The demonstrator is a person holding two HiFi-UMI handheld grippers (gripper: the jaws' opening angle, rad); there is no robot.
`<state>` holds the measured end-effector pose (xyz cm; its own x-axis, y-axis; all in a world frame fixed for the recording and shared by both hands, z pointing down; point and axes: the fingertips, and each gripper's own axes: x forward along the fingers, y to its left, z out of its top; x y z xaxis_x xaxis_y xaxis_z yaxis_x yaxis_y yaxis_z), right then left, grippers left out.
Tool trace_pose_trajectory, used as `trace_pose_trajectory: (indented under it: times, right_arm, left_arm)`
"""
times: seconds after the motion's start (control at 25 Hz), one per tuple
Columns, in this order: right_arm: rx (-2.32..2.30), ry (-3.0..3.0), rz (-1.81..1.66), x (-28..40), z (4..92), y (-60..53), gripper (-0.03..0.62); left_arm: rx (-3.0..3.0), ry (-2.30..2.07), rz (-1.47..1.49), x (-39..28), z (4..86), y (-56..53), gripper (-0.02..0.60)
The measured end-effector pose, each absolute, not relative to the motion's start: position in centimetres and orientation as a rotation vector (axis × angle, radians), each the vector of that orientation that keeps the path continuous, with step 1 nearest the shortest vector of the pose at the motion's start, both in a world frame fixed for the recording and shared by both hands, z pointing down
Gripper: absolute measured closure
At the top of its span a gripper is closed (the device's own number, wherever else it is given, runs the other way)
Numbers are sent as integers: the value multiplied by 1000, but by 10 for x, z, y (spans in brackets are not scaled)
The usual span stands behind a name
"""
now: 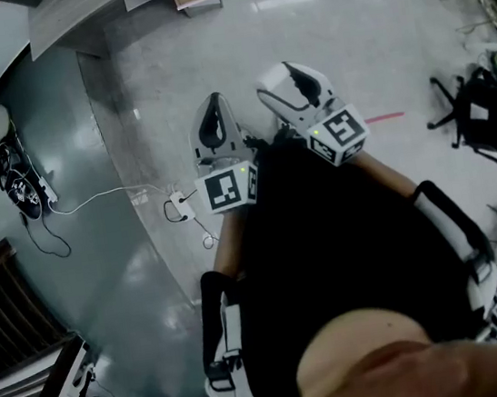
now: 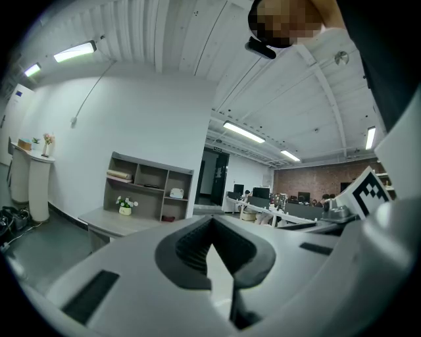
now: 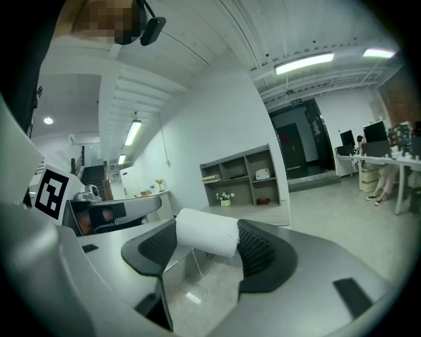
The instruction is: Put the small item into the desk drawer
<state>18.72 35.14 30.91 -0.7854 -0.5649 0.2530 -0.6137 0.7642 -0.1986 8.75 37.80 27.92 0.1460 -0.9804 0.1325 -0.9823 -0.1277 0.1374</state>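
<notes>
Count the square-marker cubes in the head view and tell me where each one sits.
2. One marker cube sits on the left gripper, near the view's centre; the other sits on the right gripper, up and to its right. No others show.

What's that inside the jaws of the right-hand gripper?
A small white roll, like cloth, clamped in the right gripper, a thread dangling below. Its two ends are covered by the dark pads.

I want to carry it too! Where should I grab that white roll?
Probably by its two flat ends. The white roll lies crosswise in the right gripper, pinched end to end. Come at its round side with jaws wide; flat ends sit steady, the round side could slip.
</notes>
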Motion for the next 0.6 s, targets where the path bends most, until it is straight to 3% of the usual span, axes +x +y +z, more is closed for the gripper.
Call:
trace_pose_trajectory:
  times: [0.6]
  right_arm:
    - [1066, -2727, 425, 141, 323, 351, 309]
  left_arm:
    - [2243, -1851, -11, 30, 291, 381, 591]
